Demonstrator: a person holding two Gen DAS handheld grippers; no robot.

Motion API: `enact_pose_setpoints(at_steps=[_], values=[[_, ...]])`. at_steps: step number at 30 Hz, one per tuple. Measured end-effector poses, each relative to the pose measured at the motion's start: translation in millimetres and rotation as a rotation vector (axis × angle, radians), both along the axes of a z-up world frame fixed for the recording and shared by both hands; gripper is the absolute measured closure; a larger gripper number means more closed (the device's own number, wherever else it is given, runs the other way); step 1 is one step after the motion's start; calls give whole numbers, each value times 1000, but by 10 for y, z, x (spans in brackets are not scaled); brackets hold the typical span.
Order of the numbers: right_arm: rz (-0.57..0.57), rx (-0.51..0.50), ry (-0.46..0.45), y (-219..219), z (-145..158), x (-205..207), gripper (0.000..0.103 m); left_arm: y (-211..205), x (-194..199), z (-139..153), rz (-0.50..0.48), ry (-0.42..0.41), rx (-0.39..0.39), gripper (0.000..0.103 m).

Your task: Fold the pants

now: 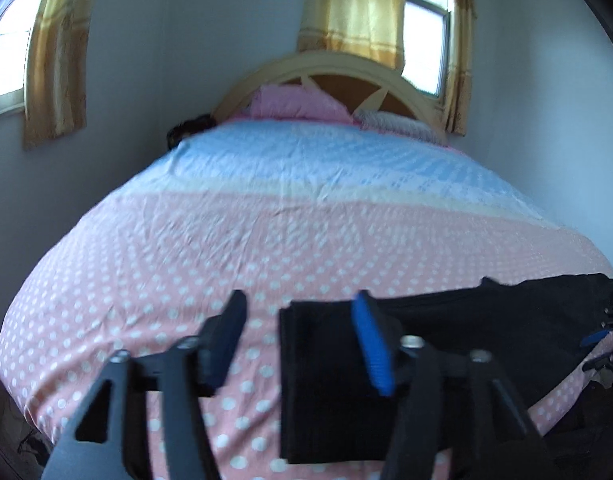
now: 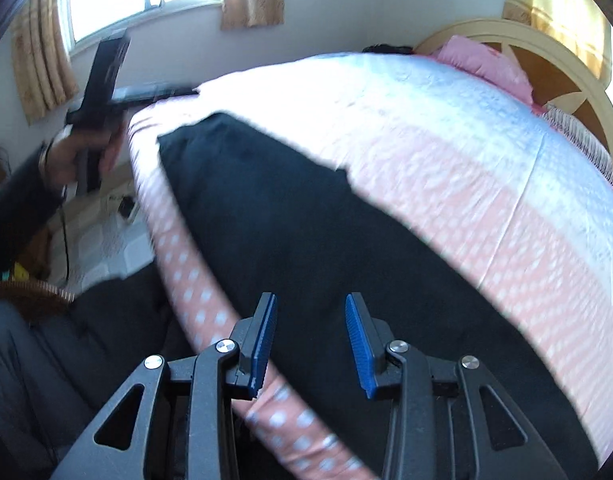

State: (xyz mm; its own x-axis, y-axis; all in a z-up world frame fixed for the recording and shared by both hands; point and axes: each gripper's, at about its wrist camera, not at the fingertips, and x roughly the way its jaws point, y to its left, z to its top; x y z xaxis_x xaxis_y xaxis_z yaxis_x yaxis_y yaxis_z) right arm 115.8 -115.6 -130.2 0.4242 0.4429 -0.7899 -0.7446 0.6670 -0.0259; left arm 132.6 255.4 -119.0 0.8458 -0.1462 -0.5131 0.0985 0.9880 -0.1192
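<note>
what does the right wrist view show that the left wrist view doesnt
Only the right wrist view shows the person's left hand holding the left gripper's handle off the bed's edge, the floor beside the bed, and the black pants stretched long across the polka-dot sheet.

Only the left wrist view shows the pants' squared end lying flat under the open left gripper.

Both show the bed, headboard, pink pillow, curtained windows, and open fingers holding nothing.
</note>
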Motion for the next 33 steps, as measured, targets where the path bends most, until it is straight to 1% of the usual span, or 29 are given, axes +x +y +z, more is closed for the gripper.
enact_pose_setpoints(at_steps=[2,5,7,9,10,11,12,13,14,16,17,19,20,21,22,23,24,26,27,28,29,30,31,32,33], values=[[-14,15,-2,20,65,150,65,-125,1,34,-40,-10,-15,38],[-58,65,45,65,69,447,65,-360,59,-98,-109,31,-52,38],[-91,109,95,117,15,659,65,-512,94,-259,-126,59,-3,38],[-123,160,150,190,-49,866,65,-644,144,-495,-128,127,75,38],[-140,190,176,230,-79,966,65,-657,159,-587,-133,160,87,38],[-156,222,202,273,-112,1062,65,-668,152,-660,-146,163,105,37],[-179,265,247,310,-165,1206,65,-704,97,-669,-162,125,151,36],[-194,286,278,349,-195,1316,65,-737,76,-678,-177,124,189,36],[-217,311,316,396,-255,1417,65,-737,73,-666,-181,126,192,36],[-269,362,383,451,-368,1606,65,-678,103,-652,-189,140,151,36],[-286,383,426,489,-439,1682,65,-659,100,-654,-193,138,143,36],[-298,425,544,538,-594,1782,65,-635,63,-665,-201,118,144,36],[-300,437,585,575,-670,1808,70,-627,46,-675,-204,106,141,36],[-309,419,583,611,-709,1808,90,-616,27,-684,-205,98,133,36],[-324,390,562,633,-726,1804,95,-626,-13,-692,-207,90,124,35],[-343,368,533,643,-743,1803,95,-609,-22,-699,-208,82,113,35],[-362,386,523,616,-754,1820,95,-603,-41,-708,-209,76,108,35],[-398,387,494,548,-761,1830,95,-601,-63,-713,-210,66,108,35],[-424,381,452,489,-699,1797,94,-608,-70,-716,-210,63,108,35],[-426,395,447,442,-656,1792,94,-607,-85,-721,-210,60,107,34],[-412,433,451,328,-578,1724,87,-609,-87,-722,-210,57,108,34],[-400,454,448,223,-500,1653,68,-615,-94,-718,-207,58,111,34],[-395,466,434,96,-418,1563,58,-614,-148,-707,-203,61,112,34],[-409,468,401,-125,-306,1423,51,-630,-155,-677,-193,71,113,33],[-419,471,378,-330,-243,1313,51,-654,-155,-645,-190,81,113,33]])
